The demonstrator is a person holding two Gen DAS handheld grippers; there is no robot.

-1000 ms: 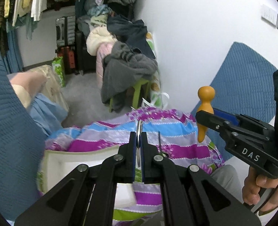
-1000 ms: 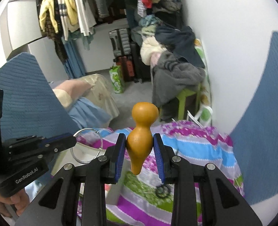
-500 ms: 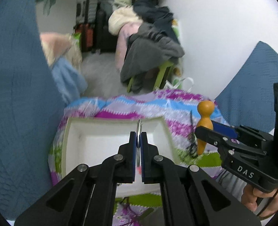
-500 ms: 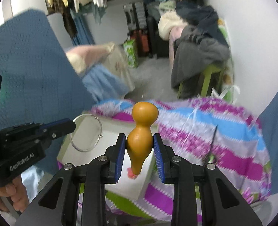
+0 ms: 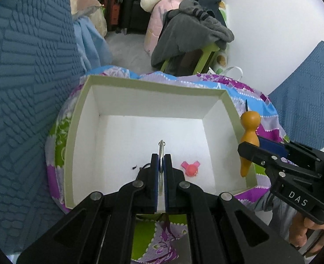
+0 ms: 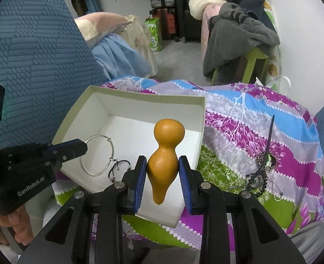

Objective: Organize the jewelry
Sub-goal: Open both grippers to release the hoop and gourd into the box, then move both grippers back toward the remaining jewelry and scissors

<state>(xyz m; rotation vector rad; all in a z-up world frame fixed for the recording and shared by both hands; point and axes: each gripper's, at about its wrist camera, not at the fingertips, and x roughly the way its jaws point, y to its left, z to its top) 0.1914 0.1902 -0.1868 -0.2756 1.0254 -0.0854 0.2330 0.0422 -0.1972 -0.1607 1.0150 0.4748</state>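
Note:
My left gripper [image 5: 161, 165] is shut on a thin silver bangle [image 5: 161, 151], seen edge-on, held over the inside of an open white box [image 5: 155, 88]. In the right wrist view the bangle [image 6: 98, 155] hangs as a full ring from the left gripper [image 6: 82, 148] above the box [image 6: 140, 95]. My right gripper [image 6: 162, 169] is shut on an orange gourd-shaped pendant [image 6: 165, 151], held over the box's right front corner; it also shows in the left wrist view [image 5: 248, 140]. A pink piece [image 5: 190, 168] and a black cord bracelet [image 6: 119, 167] lie in the box.
The box rests on a purple, blue and green floral cloth [image 6: 261, 132]. A dark hairpin with metal ornaments and chains [image 6: 264, 160] lies on the cloth to the right. Blue quilted panels [image 5: 25, 88] stand at both sides. A green stool piled with clothes [image 5: 190, 35] is behind.
Both grippers have tilted down and moved forward over the box, still holding the bangle and the gourd. The box interior with the pink piece and cord has come into view.

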